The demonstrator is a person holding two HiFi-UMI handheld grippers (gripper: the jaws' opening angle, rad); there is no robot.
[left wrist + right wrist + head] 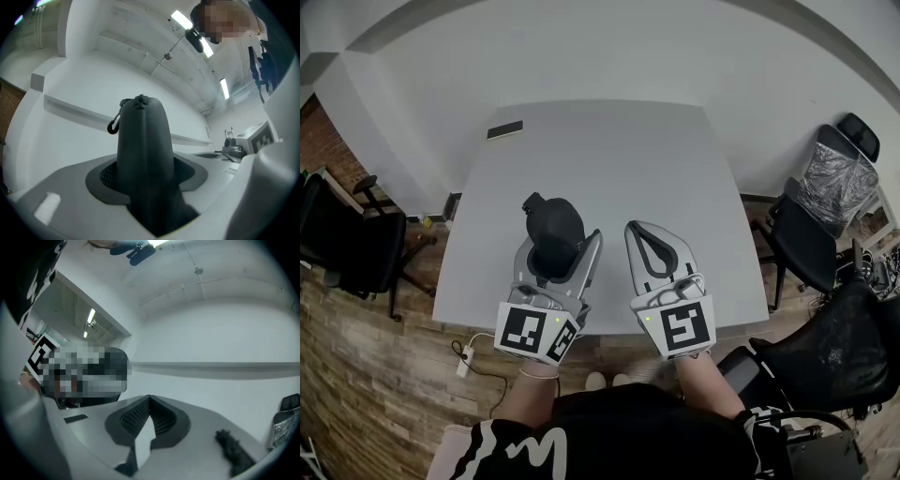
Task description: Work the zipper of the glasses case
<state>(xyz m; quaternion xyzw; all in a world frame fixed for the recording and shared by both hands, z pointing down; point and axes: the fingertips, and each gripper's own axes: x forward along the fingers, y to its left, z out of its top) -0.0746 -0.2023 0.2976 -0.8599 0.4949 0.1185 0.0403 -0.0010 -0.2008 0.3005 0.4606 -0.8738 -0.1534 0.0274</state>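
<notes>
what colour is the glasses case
The glasses case is black, clearest in the head view.

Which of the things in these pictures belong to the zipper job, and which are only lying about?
Belong to the job:
glasses case, clamped in the left gripper
right gripper, shut and empty

Only lying about:
flat dark object at a far corner of the table
office chair
power strip on the floor

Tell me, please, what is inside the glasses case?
Only the black shell of the case shows, clamped in the left hand-held gripper; it looks closed, so any contents are covered.
</notes>
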